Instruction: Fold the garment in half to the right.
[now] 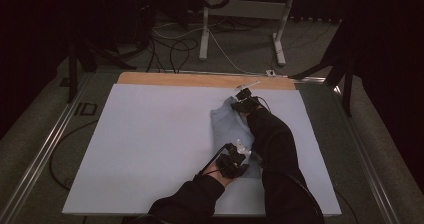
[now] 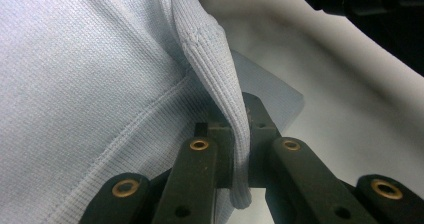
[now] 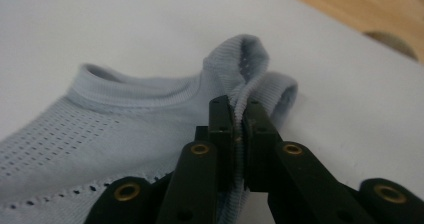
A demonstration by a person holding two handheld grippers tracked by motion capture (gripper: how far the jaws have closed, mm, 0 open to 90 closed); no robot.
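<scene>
A pale blue knit garment (image 1: 231, 130) is seen lying on the white sheet (image 1: 150, 149) that covers the tabletop (image 1: 200, 79), right of centre and partly hidden by the person's dark sleeves. It is held at two points.

Left gripper (image 1: 234, 162): jaws nearly closed, w/ a ribbed band (image 2: 215, 69) of the garment pinched between them. In the left gripper view the band is seen rising from the jaws, so the edge is lifted off the flat fabric beside it. This is prob. done so only the band is taken, not the layer beneath.

Right gripper (image 1: 246, 103): at the garment's far end, near the bare wood strip of the tabletop. Jaws are narrow here too, clamped on a ribbed edge (image 3: 250, 79) that is bunched into two small loops above them. Next to it a rounded ribbed opening (image 3: 135, 96) and perforated mesh fabric (image 3: 55, 139) lie flat on the sheet.

The two grips are set well apart, one at the near end and one at the far end. Judged from this, the cloth is being held so it can be stretched, straightened or folded, w/ tension shared btwn both ends. A ribbed edge is likely chosen as it is thicker and less prone to slipping. Which part of the garment each edge belongs to cannot be told for sure.
</scene>
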